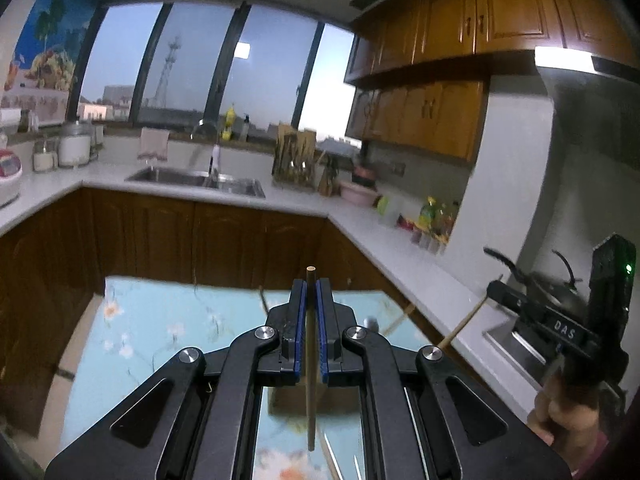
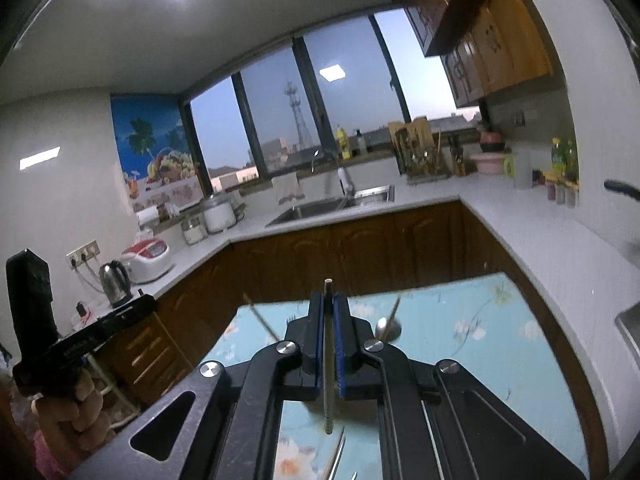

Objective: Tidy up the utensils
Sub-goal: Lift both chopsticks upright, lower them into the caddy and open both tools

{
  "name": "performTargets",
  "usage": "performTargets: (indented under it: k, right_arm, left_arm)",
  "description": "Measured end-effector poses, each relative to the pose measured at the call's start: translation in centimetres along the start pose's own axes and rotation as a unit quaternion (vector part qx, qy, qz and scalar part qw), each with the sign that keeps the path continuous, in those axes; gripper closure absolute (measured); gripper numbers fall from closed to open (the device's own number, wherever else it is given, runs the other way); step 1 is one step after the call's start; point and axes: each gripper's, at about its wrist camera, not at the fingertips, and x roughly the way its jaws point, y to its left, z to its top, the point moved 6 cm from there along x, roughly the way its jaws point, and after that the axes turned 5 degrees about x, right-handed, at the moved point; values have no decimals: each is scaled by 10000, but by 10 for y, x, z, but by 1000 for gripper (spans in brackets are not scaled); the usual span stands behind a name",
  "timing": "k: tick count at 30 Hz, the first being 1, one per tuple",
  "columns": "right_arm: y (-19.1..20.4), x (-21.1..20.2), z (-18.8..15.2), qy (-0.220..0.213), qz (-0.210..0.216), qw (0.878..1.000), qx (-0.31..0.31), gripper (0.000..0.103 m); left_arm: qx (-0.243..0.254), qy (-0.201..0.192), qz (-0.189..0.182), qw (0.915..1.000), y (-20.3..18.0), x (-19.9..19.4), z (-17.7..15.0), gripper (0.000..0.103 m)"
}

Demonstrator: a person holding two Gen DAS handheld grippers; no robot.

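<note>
My left gripper (image 1: 311, 286) is shut on a plain wooden chopstick (image 1: 311, 400) that stands upright between the blue pads, its top poking out above them. My right gripper (image 2: 328, 298) is shut on another chopstick (image 2: 329, 408) with a ridged lower end, also upright. Both hang above a table (image 1: 160, 320) covered in a light blue floral cloth. On the cloth lie a metal spoon (image 2: 388, 326), a loose chopstick (image 2: 260, 320) and thin metal utensils (image 2: 340, 452) near the front edge. Each view shows the other gripper at its side, held by a hand (image 2: 72, 408).
A white L-shaped counter (image 1: 360, 220) runs around the room with a sink (image 1: 196, 180), a utensil rack (image 1: 294, 160), jars and bottles. A kettle (image 2: 116, 280) and rice cooker (image 2: 146, 258) stand on the left counter. A stove with a pan (image 1: 540, 280) is at the right.
</note>
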Motion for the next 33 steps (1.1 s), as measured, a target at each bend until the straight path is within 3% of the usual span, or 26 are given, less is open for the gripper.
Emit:
performTargets:
  k: [4,10,14,18,25,33]
  right_arm:
    - [0,10,26,-243,-60,9997,-32,98]
    - [-6,36,41,-364,-200,9991,-52,98]
    - [-13,55,27,-263,-301,9992,-82,98]
    - [-20,71,-1,-129,-360,9992,-88,98]
    - [-41,88,-32,204,-411,9987,202,98]
    - [-48,95,-42,399,-394,9976,394,98]
  left_arm:
    - [149,-249,147,9995,-2,19,30,99]
    - [178,-533,395,9976,-1,53,44,99]
    - [44,-525,606,9968,8,84,25,99]
    - [-208,-322,577,9976,19,105,-9,99]
    - [-335,93,537,9980,27,114,-59,99]
    - [-346,209,500,9979,27,115,-64,98]
